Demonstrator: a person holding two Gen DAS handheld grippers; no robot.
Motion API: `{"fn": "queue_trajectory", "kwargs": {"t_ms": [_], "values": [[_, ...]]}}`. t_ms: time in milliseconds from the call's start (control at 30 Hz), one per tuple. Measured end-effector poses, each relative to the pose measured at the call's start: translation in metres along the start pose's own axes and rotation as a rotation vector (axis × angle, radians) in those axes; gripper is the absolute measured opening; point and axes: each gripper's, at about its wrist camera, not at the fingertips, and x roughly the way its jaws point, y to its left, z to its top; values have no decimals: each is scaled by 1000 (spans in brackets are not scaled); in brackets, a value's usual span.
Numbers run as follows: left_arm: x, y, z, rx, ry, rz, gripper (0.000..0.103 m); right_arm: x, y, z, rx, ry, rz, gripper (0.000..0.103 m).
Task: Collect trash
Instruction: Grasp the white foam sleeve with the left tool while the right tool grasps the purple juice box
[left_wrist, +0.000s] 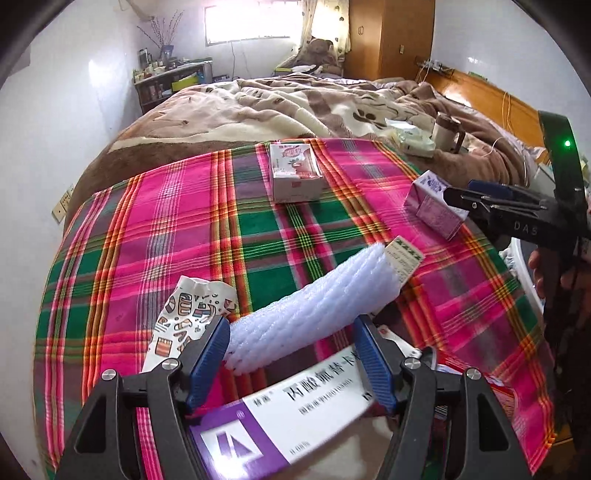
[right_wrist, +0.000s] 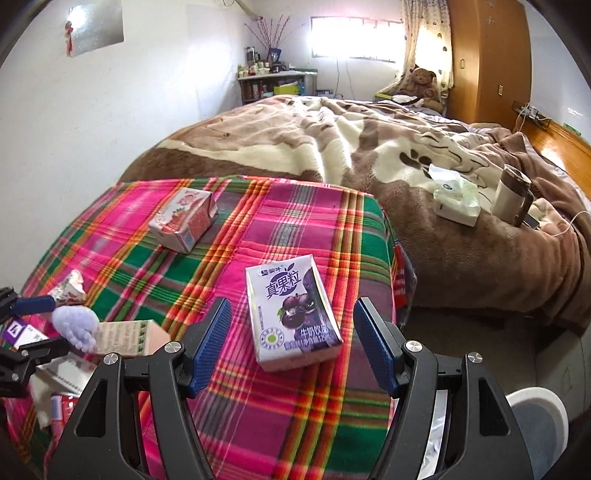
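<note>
Going left to right across the plaid blanket (left_wrist: 155, 236) on the bed. At the lower left of the left wrist view there's a crumpled printed wrapper (left_wrist: 181, 321), flimsy stuff that'll just squash flat wherever you pinch it. Right next to it is the white foam net sleeve (left_wrist: 314, 295), lying diagonally with its near end sitting between the blue pads of the left tool (left_wrist: 293, 362). The tool is spread wide and nothing is gripped; the pads don't look like they're pressing the foam. That sleeve should weigh next to nothing and be springy, so I'd squeeze it across the middle and expect it to compress a lot. Under the left tool, at the bottom of the frame, lies a purple and white medicine box (left_wrist: 266, 417), thin card, probably empty and easy to dent, best taken across its narrow sides.

Further up in the centre is the pink strawberry milk carton (left_wrist: 295, 173), lying flat. To the right is the purple milk carton (right_wrist: 291, 314), which in the right wrist view lies flat just ahead of the right tool (right_wrist: 291, 350), roughly lined up with the gap. That tool is also released and holding nothing. The carton looks stiff-ish but crushable if empty, with a slick coating, so grab across the short width, not the ends.
</note>
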Motion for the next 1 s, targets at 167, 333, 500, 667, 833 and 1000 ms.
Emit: {"fn": "queue_trajectory", "kwargs": {"t_ms": [167,333,500,667,833,1000], "values": [[13,6,7,10,8,4,69,12,2,3,-14,29,-13,70],[24,7,18,50,23,4,69,20,-2,4,12,47,3,70],[33,4,24,51,22,-38,59,27,-3,4,36,60,23,70],[41,4,26,47,41,-58,41,31,-1,2,39,65,20,58],[42,3,28,36,40,-69,30,30,0,2,39,60,15,58],[36,7,27,-2,9,-59,25,27,-1,0,50,53,20,57]]}}
